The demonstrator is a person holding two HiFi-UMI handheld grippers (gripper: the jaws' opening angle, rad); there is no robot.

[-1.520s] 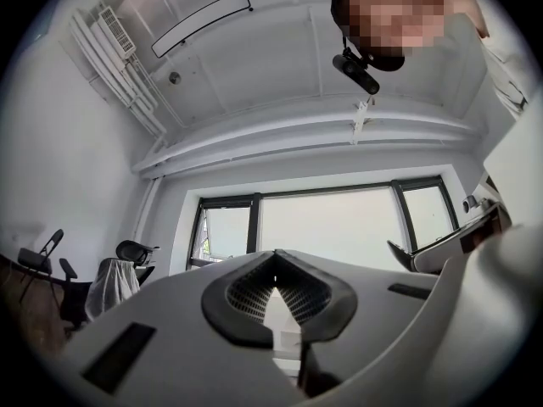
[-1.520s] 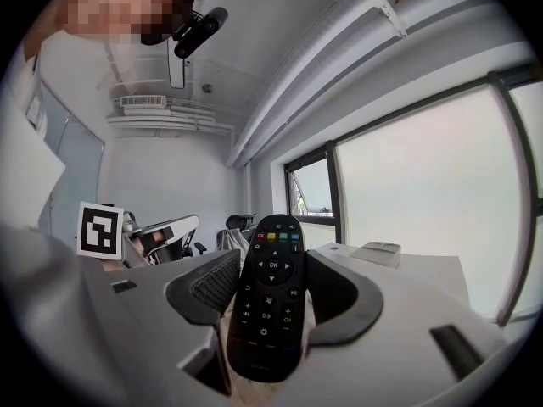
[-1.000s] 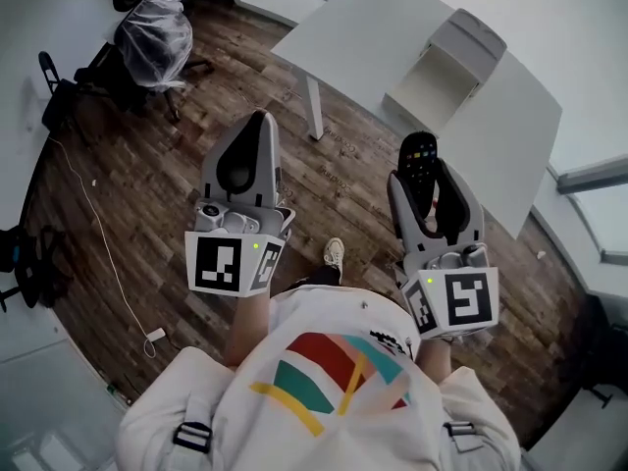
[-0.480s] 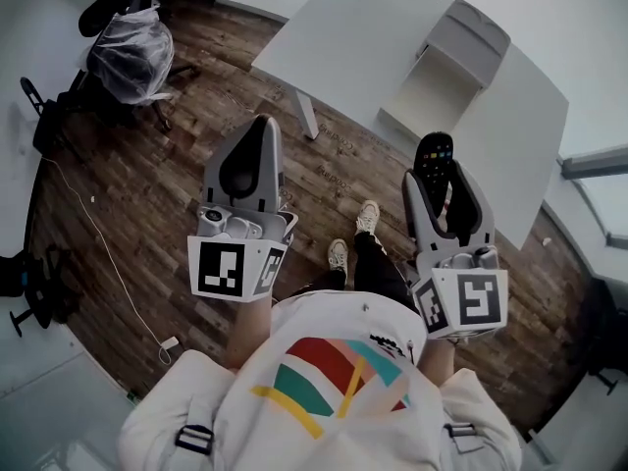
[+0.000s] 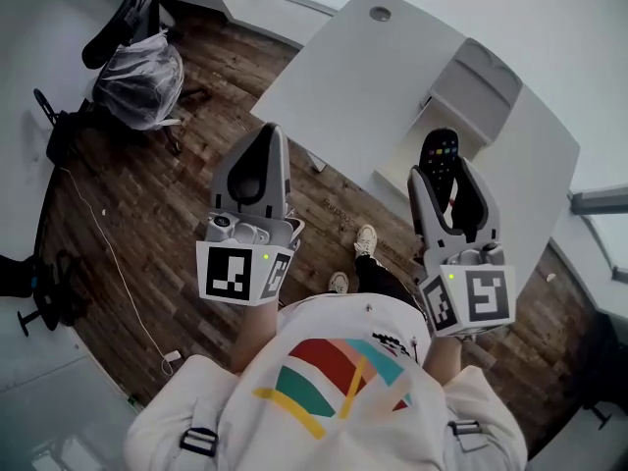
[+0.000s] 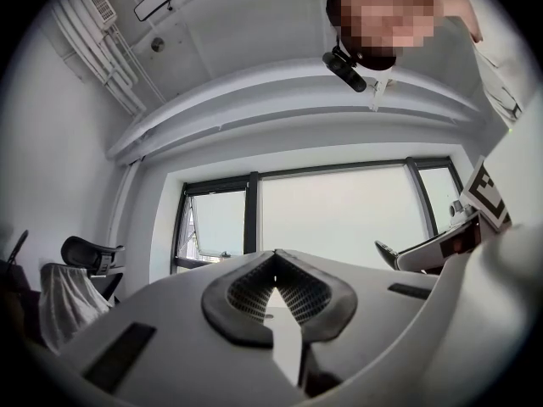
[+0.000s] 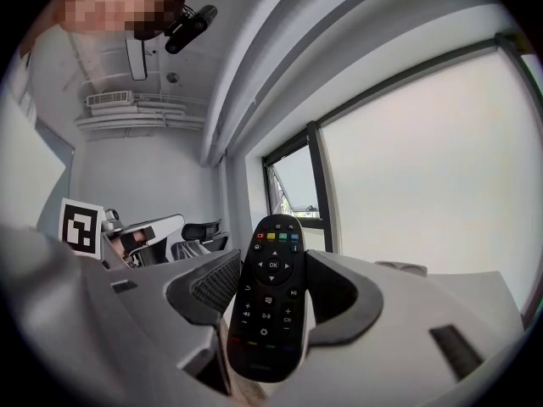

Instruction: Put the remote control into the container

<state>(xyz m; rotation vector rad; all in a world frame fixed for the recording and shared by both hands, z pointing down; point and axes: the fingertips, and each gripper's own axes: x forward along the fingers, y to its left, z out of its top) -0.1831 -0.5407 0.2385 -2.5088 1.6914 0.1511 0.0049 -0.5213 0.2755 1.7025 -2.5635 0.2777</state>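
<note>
Our right tongs (image 5: pixel 444 177) grasp the remote control (image 7: pixel 270 299) by its lower half, and from above its buttoned end lines up with the near side of the open container (image 5: pixel 417 150) on the bench (image 5: pixel 343 77). Our left tongs (image 5: pixel 267 135) are clenched on nothing over the floor (image 5: pixel 147 214). The plastic looks smooth, so we judge a jolt could slide it out, and letting go too soon would land it on the bench or floor.
</note>
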